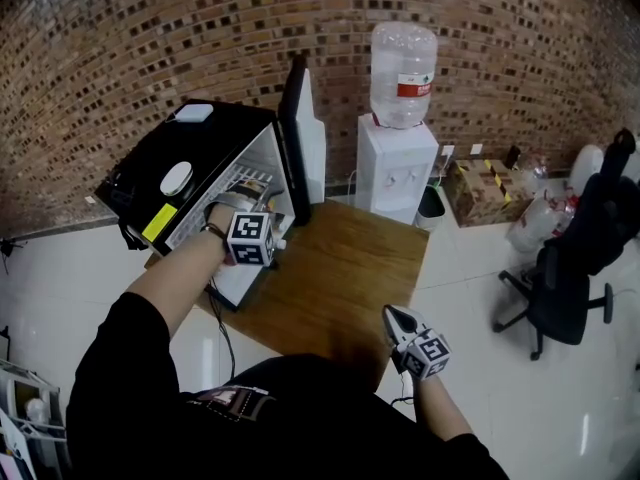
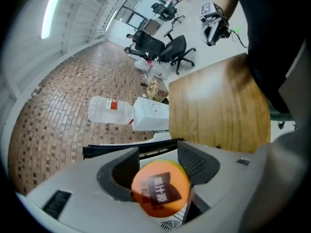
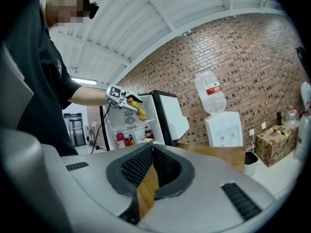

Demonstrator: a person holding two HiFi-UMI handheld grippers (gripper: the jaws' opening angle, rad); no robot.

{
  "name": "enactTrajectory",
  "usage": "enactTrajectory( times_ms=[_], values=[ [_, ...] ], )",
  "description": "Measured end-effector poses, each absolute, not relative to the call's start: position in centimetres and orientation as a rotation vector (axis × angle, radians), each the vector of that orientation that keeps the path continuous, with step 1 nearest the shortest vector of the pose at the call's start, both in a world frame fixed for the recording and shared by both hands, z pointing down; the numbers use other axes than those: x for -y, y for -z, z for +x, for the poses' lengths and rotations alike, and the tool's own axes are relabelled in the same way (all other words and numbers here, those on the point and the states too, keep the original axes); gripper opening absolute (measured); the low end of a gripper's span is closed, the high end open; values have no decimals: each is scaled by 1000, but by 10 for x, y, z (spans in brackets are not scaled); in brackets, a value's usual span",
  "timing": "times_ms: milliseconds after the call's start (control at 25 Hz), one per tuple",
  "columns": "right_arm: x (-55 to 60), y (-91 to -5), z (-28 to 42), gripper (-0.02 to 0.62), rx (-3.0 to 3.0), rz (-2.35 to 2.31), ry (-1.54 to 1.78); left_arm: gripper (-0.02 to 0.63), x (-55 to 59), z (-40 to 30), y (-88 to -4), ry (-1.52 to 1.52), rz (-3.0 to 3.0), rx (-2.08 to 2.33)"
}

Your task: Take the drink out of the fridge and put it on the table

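Note:
The black mini fridge (image 1: 195,173) stands at the left end of the wooden table (image 1: 345,268) with its door (image 1: 300,138) swung open. My left gripper (image 1: 250,218) is at the fridge opening. Its jaws are shut on an orange drink bottle (image 2: 160,188), whose cap faces the left gripper view. In the right gripper view the same bottle (image 3: 141,111) hangs in the left gripper (image 3: 130,101) in front of the upper shelf. My right gripper (image 1: 397,320) hovers by the table's front right edge, shut and empty (image 3: 152,147).
Several more bottles (image 3: 127,140) stand on the lower fridge shelf. A white water dispenser (image 1: 398,168) with a big jug stands behind the table. A small bin (image 1: 432,206), a cardboard box (image 1: 485,190) and a black office chair (image 1: 575,268) are to the right.

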State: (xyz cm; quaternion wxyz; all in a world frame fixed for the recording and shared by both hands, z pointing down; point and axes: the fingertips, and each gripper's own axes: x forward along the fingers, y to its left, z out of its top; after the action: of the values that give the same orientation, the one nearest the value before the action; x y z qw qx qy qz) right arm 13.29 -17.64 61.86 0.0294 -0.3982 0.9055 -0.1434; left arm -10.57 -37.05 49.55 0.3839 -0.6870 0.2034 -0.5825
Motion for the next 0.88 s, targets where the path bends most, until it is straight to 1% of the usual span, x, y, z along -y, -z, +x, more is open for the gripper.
enactTrajectory(
  times_ms=[200,400,880],
  values=[
    [174,-616,134,20,-2796,-1237,449,245,336,-80,-486,1426,-1829,-446],
    [172,-617,136,20,-2802,-1256,442,245,298,-49,-495,1361,-1920,-352],
    [157,-620,147,20,-2804,-1325,480,245,203,18,-582,1298,-1998,15]
  ],
)
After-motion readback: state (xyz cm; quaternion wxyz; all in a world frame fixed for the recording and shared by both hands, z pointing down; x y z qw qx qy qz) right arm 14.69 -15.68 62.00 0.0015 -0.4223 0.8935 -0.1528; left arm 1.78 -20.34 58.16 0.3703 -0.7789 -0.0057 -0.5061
